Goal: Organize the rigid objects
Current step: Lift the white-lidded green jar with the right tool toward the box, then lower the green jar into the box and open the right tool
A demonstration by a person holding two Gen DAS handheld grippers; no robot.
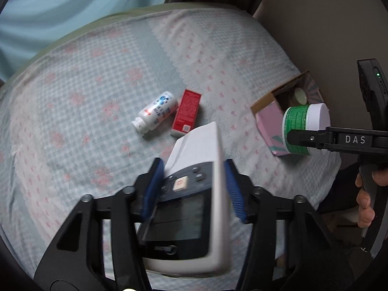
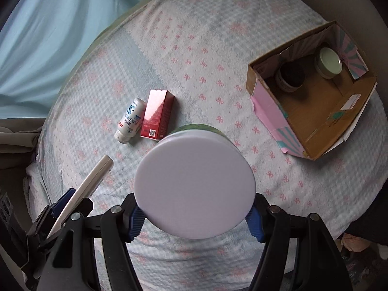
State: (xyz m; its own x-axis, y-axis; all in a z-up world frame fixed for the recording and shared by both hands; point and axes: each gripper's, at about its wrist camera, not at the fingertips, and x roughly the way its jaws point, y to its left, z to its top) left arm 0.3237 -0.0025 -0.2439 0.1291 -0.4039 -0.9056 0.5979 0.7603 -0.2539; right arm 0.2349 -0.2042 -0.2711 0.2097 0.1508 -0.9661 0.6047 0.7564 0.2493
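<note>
Hidden or cut off: the lower body of the jar [image 2: 194, 184] in your right gripper [image 2: 194, 220] is masked by its own pale lid in the right wrist view; only a sliver of green label shows above the lid. In the left wrist view, the near end of the white device [image 1: 194, 194] runs out of focus between the blue pads [image 1: 234, 191], and its screen text cannot be read. The two small tubs in the cardboard box [image 2: 264, 111] sit in shadow; their contents are not legible.

Left gripper [image 1: 191, 189]: pinched on the white device, a flat handset with dark screen and buttons, held tilted above the bedspread [image 1: 97, 97]. No earlier view is supplied.

Right gripper: clamped on the jar's sides, a wide white-lidded tub with green label, lifted above the cloth, near the box.

On the bedspread, a white bottle [image 2: 129, 123] lies just beside a red carton [image 2: 157, 116], both on their sides.
</note>
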